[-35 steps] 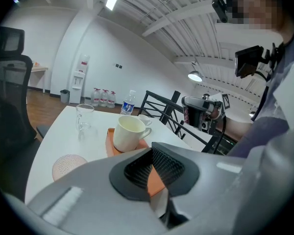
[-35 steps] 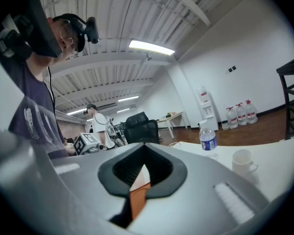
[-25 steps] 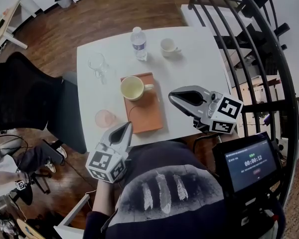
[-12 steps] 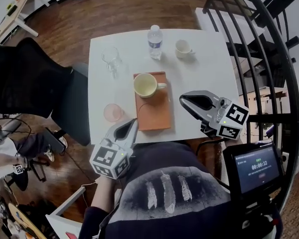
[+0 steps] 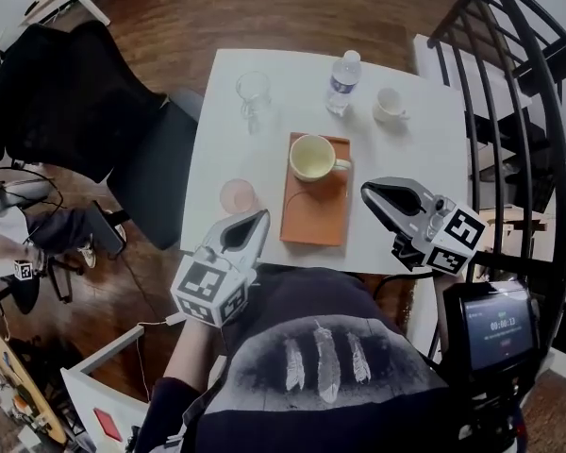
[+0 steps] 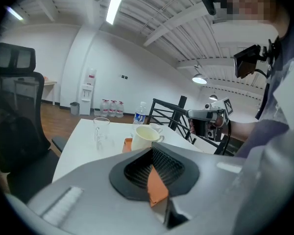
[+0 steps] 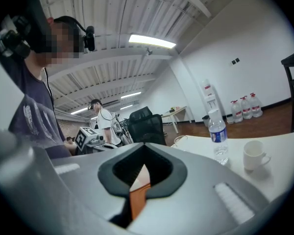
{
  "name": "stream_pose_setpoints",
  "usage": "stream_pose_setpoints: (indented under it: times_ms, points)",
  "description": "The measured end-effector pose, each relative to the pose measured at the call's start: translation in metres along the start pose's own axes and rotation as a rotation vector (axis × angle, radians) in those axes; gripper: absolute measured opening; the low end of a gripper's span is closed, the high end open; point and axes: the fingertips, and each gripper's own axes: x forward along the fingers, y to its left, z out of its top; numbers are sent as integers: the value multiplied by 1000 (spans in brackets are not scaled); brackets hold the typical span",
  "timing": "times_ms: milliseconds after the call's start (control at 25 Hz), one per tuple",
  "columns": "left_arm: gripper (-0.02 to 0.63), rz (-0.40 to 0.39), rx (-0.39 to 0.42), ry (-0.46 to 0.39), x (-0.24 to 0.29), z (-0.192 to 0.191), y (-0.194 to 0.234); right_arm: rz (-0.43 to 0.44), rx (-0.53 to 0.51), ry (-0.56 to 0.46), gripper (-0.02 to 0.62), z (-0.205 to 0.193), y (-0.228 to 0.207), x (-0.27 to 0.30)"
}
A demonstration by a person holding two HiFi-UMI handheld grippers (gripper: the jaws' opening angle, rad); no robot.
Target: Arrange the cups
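A cream mug stands on an orange tray in the middle of the white table. A small white cup sits at the far right, a clear glass cup at the far left, and a pink cup near the front left edge. My left gripper is shut and empty at the table's near edge, just right of the pink cup. My right gripper is shut and empty over the table, right of the tray.
A water bottle stands at the back between the glass and the white cup. A black office chair is left of the table, a black metal railing to the right. Another person stands in the background.
The head view has shifted, so the table sits further right and higher. Both grippers stay shut; the left has edged closer to the pink cup.
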Motion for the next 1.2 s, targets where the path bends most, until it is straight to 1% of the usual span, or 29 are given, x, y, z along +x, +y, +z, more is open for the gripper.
stream_pose_setpoints:
  times_ms: [160, 440, 520, 600, 640, 680, 760, 920, 960, 1040, 1120, 1200]
  points:
    - [17, 26, 40, -14, -8, 14, 17, 17, -2, 21, 5, -3, 1, 4]
    - [17, 73, 182, 57, -20, 27, 56, 33, 2, 55, 5, -14, 5, 3]
    - [17, 60, 202, 71, -21, 28, 60, 30, 4, 60, 5, -16, 7, 2]
    - [20, 2, 193, 94, -19, 25, 58, 26, 2, 67, 5, -17, 7, 1]
    - [90, -37, 181, 113, -17, 22, 56, 25, 1, 71, 5, -18, 7, 0]
    - [136, -72, 172, 133, -15, 20, 55, 25, 1, 75, 5, -18, 7, 0]
    - [158, -105, 180, 152, -12, 19, 55, 25, 0, 81, 5, -18, 8, 1]
    - [263, -123, 220, 171, -7, 19, 58, 20, -2, 94, 5, -19, 6, 2]
    - [321, -127, 227, 174, -5, 19, 58, 19, -3, 98, 5, -20, 6, 3]
    - [394, -126, 244, 176, -3, 16, 57, 19, -5, 102, 5, -21, 6, 4]
    - [493, -124, 265, 174, 0, 13, 57, 20, -7, 105, 5, -20, 6, 4]
    - [560, -123, 273, 169, 2, 10, 57, 20, -10, 104, 5, -19, 5, 4]
